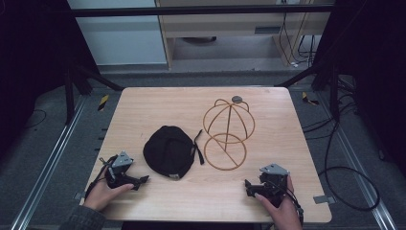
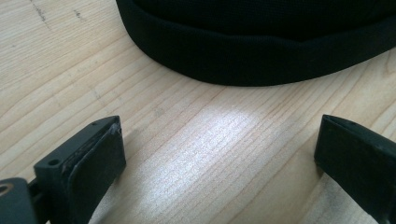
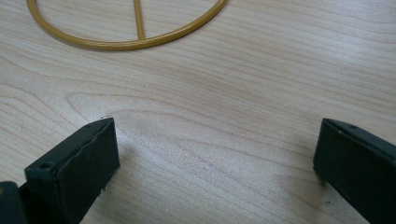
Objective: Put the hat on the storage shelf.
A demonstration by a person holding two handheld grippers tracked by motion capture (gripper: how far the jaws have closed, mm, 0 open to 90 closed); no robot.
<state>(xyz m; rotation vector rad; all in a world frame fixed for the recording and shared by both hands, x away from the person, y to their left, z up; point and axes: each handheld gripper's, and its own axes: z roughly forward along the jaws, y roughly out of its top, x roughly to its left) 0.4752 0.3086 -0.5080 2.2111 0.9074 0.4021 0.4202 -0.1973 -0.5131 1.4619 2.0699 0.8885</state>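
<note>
- The left gripper (image 1: 143,179) is resting low at the near left part of the wooden table (image 1: 158,103), its jaws standing wide apart with bare wood between them; in the left gripper view (image 2: 219,158) nothing is lying inside the gap.
- The person's left hand (image 1: 101,193) is wrapping around it from below, a grey sleeve (image 1: 84,219) showing at the bottom edge.
- The right gripper (image 1: 248,186) is sitting at the near right part of the table, jaws likewise spread wide and holding nothing; its own view (image 3: 217,158) is showing plain wood grain between them.
- The person's right hand (image 1: 280,208) is gripping it from the near side.
- A black cap (image 1: 168,151) is lying just ahead of the left gripper, near but apart from it; its dark band (image 2: 261,56) is crossing the top of the left gripper view.
- A black strap (image 1: 197,146) is trailing off the cap's right side.
- A gold wire hat stand (image 1: 227,134) is lying beside the cap, to its right, its round base ring (image 3: 126,44) curving just beyond the right gripper's jaws.
- A small grey disc (image 1: 237,99) is sitting at the stand's far end.
</note>
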